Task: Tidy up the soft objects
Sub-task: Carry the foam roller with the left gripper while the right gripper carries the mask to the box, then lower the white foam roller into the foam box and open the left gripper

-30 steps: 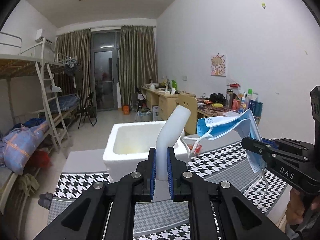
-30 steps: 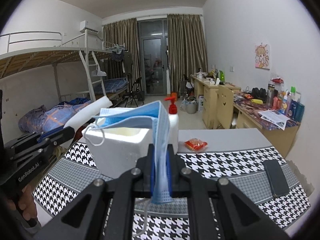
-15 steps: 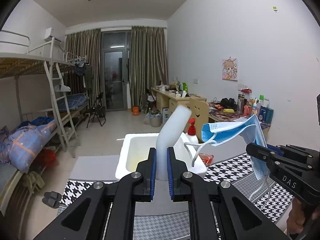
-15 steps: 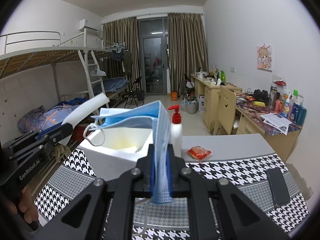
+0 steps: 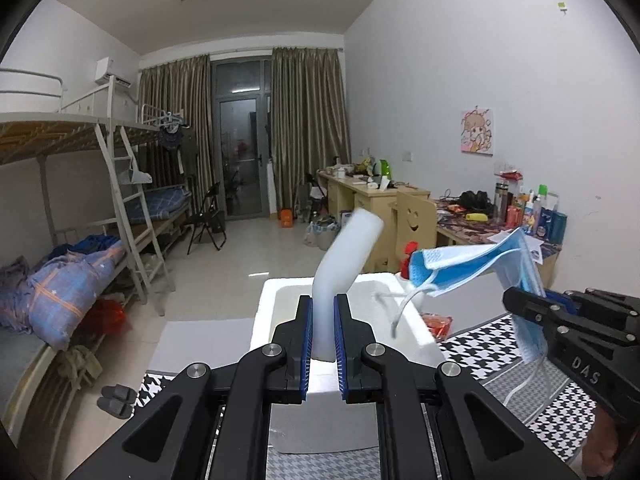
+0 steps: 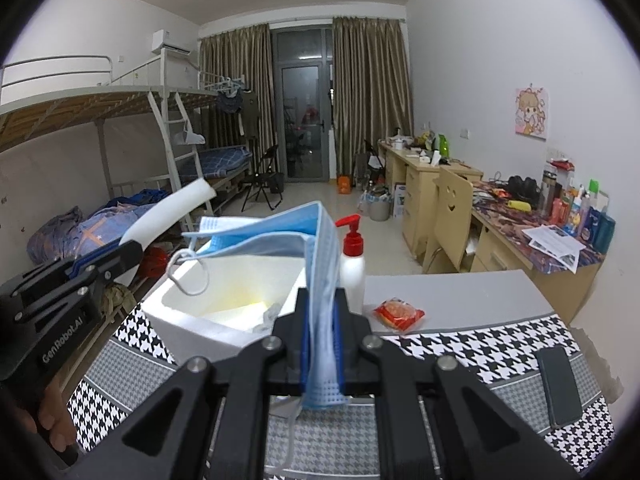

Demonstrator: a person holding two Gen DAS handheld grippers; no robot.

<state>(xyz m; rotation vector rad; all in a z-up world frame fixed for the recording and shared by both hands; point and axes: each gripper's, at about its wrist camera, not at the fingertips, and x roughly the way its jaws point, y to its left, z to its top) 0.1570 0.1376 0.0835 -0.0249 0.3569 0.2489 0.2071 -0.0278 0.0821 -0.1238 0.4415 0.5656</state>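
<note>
Houndstooth cloth (image 6: 472, 356) covers the dorm-room table; left fingers (image 5: 306, 332) pinch foam tube (image 5: 344, 256), right fingers (image 6: 342, 320) pinch mask (image 6: 280, 228).

- foam box (image 6: 224, 312) stands on the table (image 6: 460, 292), at its far left part
- pump bottle (image 6: 352, 264) just right of the box — snack packet (image 6: 399, 314) right of the bottle
- phone (image 6: 558, 384) lies near the table's right edge
- foam tube (image 5: 340, 276) left of the mask (image 6: 316, 280), both above the box
</note>
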